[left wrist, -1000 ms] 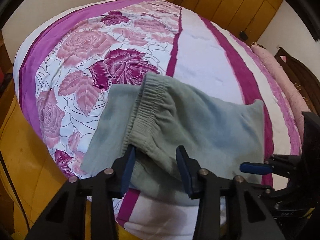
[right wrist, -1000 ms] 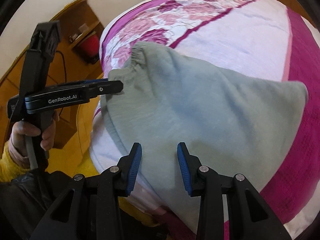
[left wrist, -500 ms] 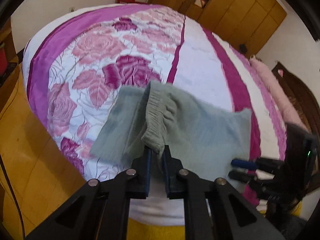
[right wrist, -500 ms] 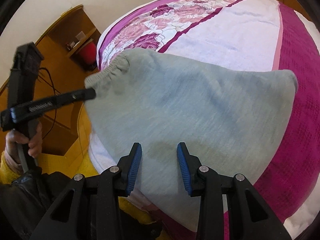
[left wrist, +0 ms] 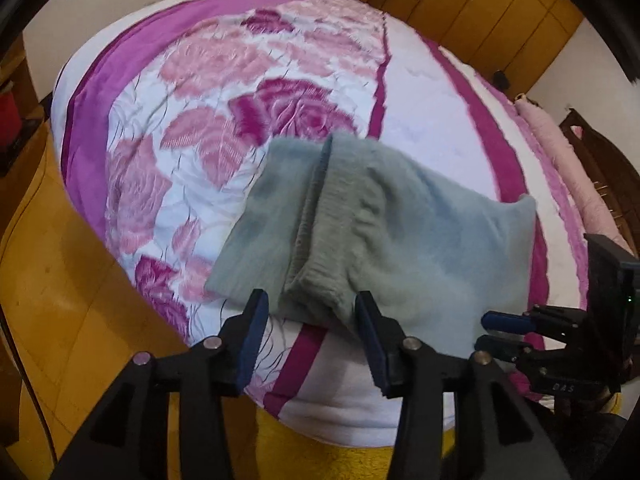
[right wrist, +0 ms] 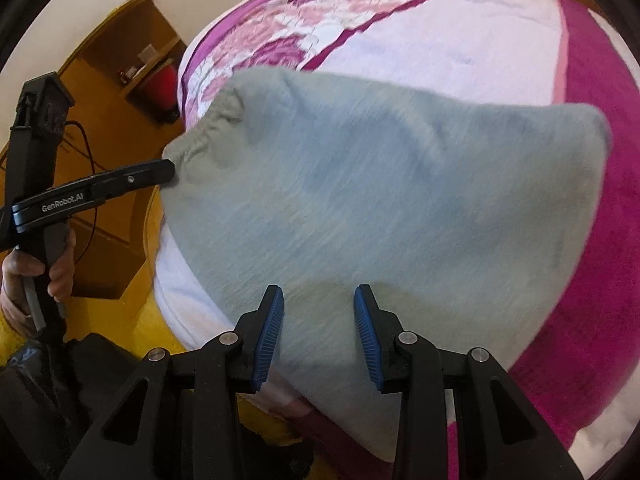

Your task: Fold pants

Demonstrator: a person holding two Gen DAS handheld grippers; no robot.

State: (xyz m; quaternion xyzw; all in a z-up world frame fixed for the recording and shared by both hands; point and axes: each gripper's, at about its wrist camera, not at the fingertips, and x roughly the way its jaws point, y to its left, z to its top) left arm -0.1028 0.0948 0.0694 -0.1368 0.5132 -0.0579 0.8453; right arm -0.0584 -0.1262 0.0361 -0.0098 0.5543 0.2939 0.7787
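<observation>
The pants [left wrist: 384, 240] lie folded at the bed's [left wrist: 200, 92] near edge, soft, light, floppy knit. My left gripper [left wrist: 308, 340] is opening, waistband [left wrist: 332, 248] loose between its fingers; right gripper [right wrist: 318, 340] open, empty. I'd pinch the thick elastic waistband, which gives firm purchase

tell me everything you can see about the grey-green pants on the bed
The pants are soft, fleecy grey-green knit, folded into a compact stack near the edge of the bed. The gathered elastic waistband lies doubled over a flat lower layer that sticks out beside it. The left gripper straddles the waistband's near end, jaws opening, pads off the cloth. The right gripper stands open above the smooth side.
</observation>
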